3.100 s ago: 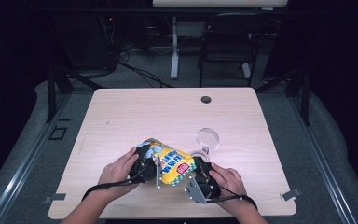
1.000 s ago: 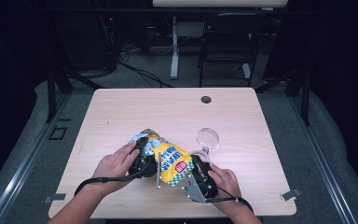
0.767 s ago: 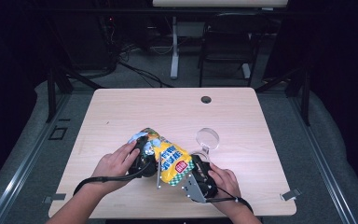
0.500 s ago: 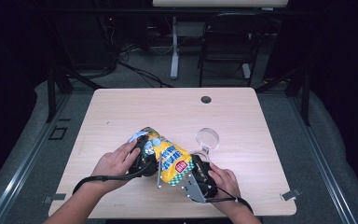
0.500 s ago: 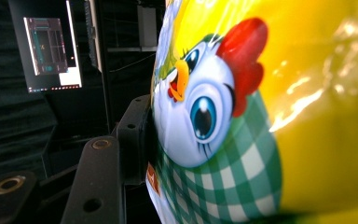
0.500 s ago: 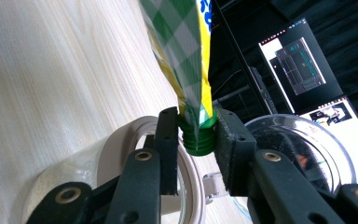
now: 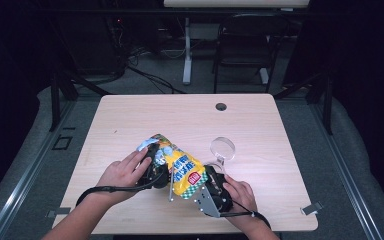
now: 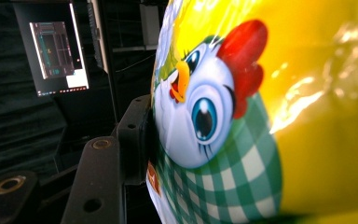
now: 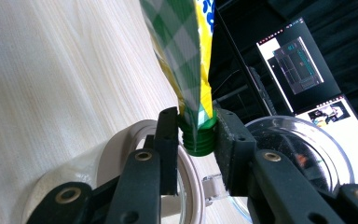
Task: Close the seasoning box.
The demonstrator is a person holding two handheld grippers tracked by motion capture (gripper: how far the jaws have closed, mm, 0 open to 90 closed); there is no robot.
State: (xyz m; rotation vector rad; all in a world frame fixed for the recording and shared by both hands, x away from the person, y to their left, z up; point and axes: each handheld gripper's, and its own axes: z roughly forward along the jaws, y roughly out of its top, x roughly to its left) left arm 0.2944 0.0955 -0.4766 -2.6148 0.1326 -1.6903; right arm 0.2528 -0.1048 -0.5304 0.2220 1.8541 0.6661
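Pale wooden table (image 7: 130, 120) lit brightly from above, surroundings left dark; glare seen on glossy yellow pouch (image 8: 307, 93), blurred close-up.

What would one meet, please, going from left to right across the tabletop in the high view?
Left hand → left hand-held gripper → yellow pouch → right hand-held gripper → right hand. The magnifying glass overlaps them, so it is left out.

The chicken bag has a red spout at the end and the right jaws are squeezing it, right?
Not quite: the spout is green, not red, as the right gripper view shows. The right gripper does squeeze it, at the end of the chicken bag.
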